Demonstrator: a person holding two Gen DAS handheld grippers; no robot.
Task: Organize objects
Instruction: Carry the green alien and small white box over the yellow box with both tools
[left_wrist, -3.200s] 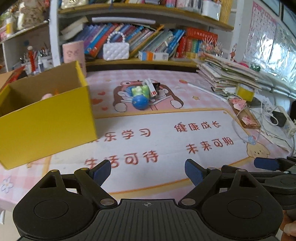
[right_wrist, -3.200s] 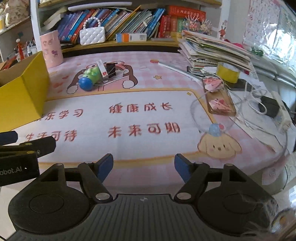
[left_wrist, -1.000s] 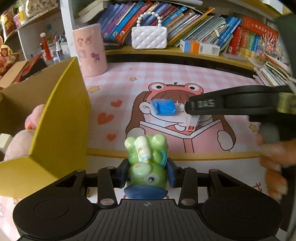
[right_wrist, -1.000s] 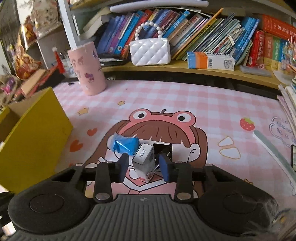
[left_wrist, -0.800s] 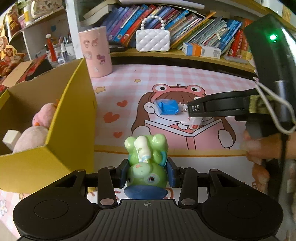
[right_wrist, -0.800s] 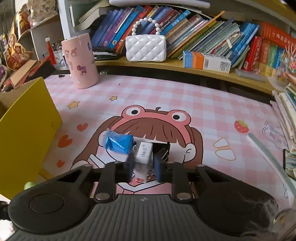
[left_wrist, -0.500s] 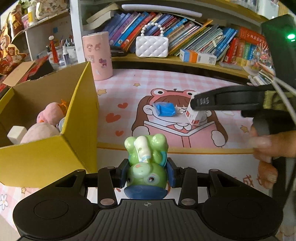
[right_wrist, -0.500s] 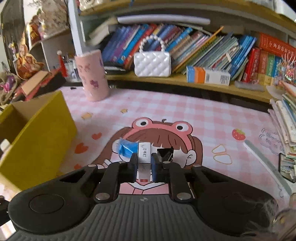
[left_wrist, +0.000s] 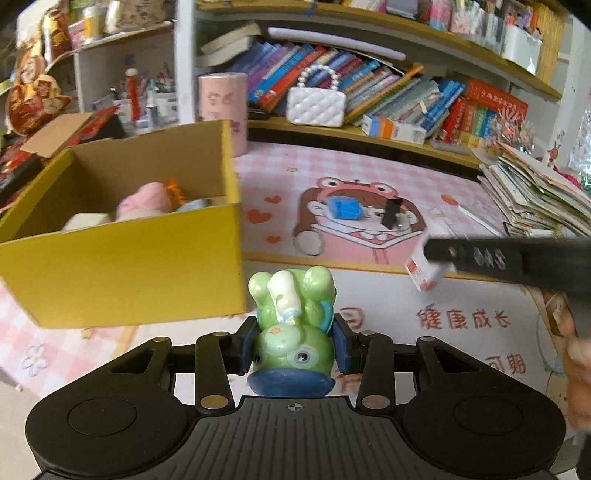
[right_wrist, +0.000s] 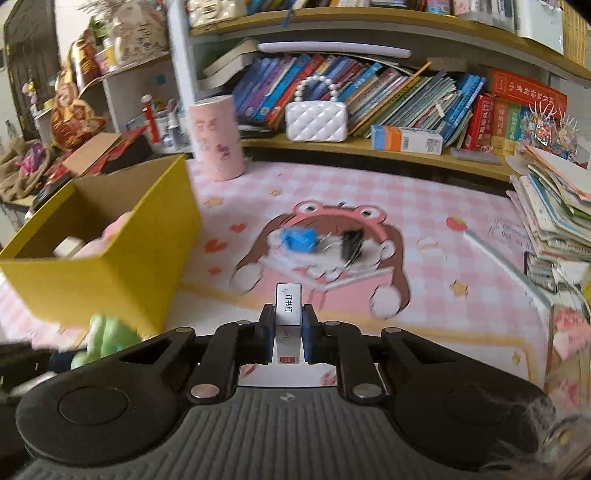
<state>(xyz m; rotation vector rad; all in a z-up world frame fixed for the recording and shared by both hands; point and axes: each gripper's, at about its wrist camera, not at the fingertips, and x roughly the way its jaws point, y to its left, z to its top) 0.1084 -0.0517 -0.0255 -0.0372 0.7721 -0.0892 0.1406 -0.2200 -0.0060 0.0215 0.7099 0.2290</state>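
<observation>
Green plastic frog-like toy figure (left_wrist: 291, 332) with a blue base sat clamped between the blue pads of the left gripper (left_wrist: 293, 345), its pale limbs pointing away from the camera. Just ahead and to the left of it stood the open yellow cardboard box (left_wrist: 147, 266), holding a pink plush toy (left_wrist: 147, 201) and a pale block; the figure was outside the box, near its front right corner.

The right gripper (right_wrist: 288, 334) was clenched on a small white rectangular box with red print (right_wrist: 288, 317), which stood upright between the pads and stuck out past them. In the left wrist view that same gripper reached in from the right as a black bar, the little box tilted at its tip above the mat.

Both held things were above a pink checked desk mat (right_wrist: 424, 206) printed with a cartoon girl in a frog hood. On that print lay a blue wrapped packet (left_wrist: 345, 208) and, just to its right, a black binder clip (left_wrist: 391, 216), apart from both grippers. Behind stood a pink cylindrical pot (right_wrist: 216, 136), a white quilted handbag with a pearl handle (right_wrist: 316, 120) on a wooden shelf of books, and a stack of papers (left_wrist: 535, 199) at the right.
</observation>
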